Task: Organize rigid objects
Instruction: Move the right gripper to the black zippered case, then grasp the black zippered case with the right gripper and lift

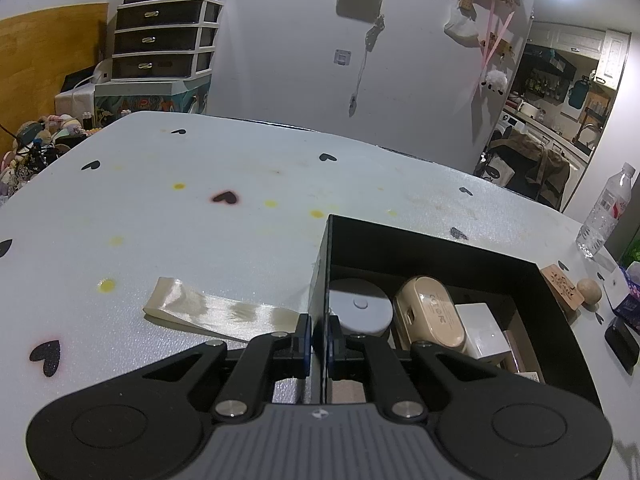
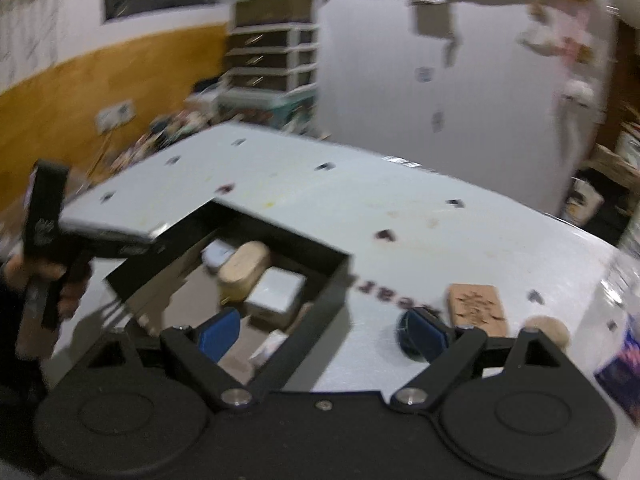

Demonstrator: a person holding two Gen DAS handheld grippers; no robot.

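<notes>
Left tongs (image 1: 319, 340) pinched tight on the near-left wall of the black box (image 1: 440, 248), which sits on the white desk (image 1: 200, 208); inside it lie a grey disc (image 1: 360, 304), a beige case (image 1: 430, 312) and a white block (image 1: 482, 330). Right tongs (image 2: 326, 334) gape wide, gripping nothing, straddling the box's right wall. Wooden stamp (image 2: 476, 308) on the desk at 3 o'clock from the box.

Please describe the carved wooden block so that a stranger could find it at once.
Start at the black box on the white table. Just outside the box's right wall lies the carved wooden block, flat and rectangular. A plain wooden ball sits beside it, but only the block has a pattern cut into its top.
</notes>
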